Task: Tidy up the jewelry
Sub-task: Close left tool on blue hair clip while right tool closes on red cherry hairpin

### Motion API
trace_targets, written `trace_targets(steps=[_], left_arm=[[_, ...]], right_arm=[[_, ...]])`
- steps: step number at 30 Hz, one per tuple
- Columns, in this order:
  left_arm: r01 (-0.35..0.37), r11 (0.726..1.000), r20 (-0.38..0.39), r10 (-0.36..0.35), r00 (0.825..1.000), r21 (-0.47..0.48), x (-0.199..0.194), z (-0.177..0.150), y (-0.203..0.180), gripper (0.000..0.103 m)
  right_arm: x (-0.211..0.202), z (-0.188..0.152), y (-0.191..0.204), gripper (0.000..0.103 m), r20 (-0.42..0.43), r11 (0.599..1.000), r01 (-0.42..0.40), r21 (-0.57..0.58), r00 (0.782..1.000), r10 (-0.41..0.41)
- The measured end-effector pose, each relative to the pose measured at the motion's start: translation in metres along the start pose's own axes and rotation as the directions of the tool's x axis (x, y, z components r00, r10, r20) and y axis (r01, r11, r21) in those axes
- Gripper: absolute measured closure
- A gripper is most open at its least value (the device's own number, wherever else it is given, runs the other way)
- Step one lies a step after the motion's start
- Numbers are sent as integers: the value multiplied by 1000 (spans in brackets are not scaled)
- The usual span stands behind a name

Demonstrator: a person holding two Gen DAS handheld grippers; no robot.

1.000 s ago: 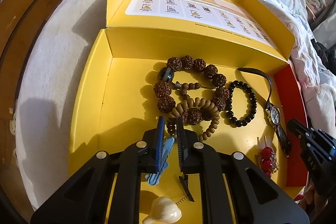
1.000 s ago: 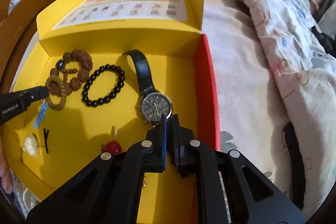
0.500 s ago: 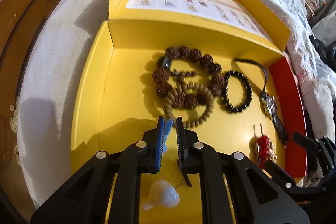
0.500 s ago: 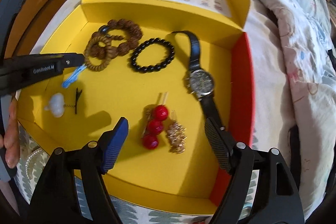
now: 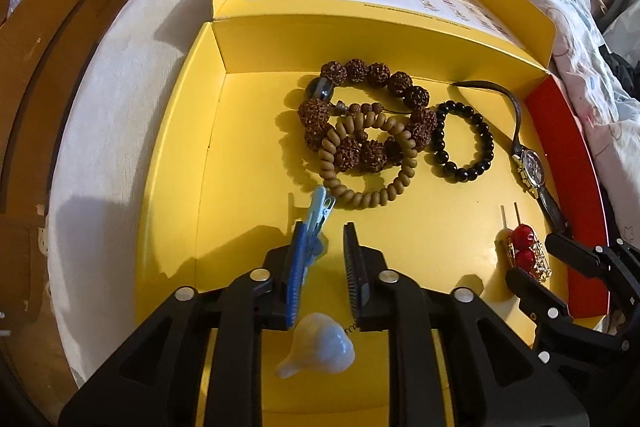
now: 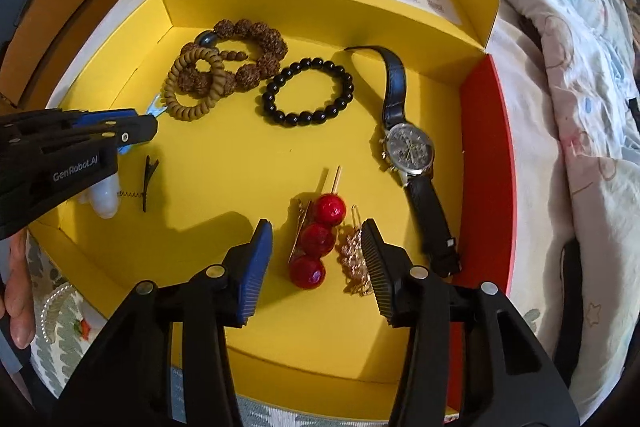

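Over the yellow box point(image 6: 120, 75), the left gripper point(image 5: 322, 239) was opening beside a blue clip point(image 5: 318, 215) near the left wall, while the right gripper point(image 6: 316, 239), unclenched but closing, straddled the red-bead hairpin point(image 6: 318, 241) toward the front edge.

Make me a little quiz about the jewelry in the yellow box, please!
1. True or false: the black bead bracelet lies on top of the watch.
2. How many red balls are on the hair pin? A: two. B: three. C: five.
3. What colour is the wall of the box nearest the watch?

Key: 1 false, they lie apart. 2 B. 3 red.
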State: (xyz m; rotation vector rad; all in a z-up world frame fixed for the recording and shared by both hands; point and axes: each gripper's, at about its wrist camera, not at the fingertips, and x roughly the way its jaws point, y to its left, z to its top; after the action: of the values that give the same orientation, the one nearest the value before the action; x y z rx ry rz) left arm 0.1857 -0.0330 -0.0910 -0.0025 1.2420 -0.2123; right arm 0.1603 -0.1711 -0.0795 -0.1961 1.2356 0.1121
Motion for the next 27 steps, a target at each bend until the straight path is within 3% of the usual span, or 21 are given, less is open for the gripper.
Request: trace_targets(steps=[6,16,18,21,25,27], left_arm=[[-28,1000,25,28,999,3,-4,5,-1,69],[-65,998,-15,65,998,21,14,5,3,69],[-59,998,-16,60,998,18,14,4,5,69],[-53,998,-17,53,998,17,14,5,6,69],[-46,999,-18,46,999,18,13,7,6,73],[-42,999,-19,43,999,19,13,6,4,82]], right_arm=[[5,3,3,55,-12,1000,2,-8,1000,-2],[13,1,10,55,-23,999,30,-30,999,-31],[13,1,9,68,-24,1000,10,-18,1000,-11],[13,1,8,79,-24,1000,12,-16,1000,-12],[12,1,6,79,-30,1000,-5,-5,1000,4],[12,2,3,79,-29,1000,-11,4,1000,11]])
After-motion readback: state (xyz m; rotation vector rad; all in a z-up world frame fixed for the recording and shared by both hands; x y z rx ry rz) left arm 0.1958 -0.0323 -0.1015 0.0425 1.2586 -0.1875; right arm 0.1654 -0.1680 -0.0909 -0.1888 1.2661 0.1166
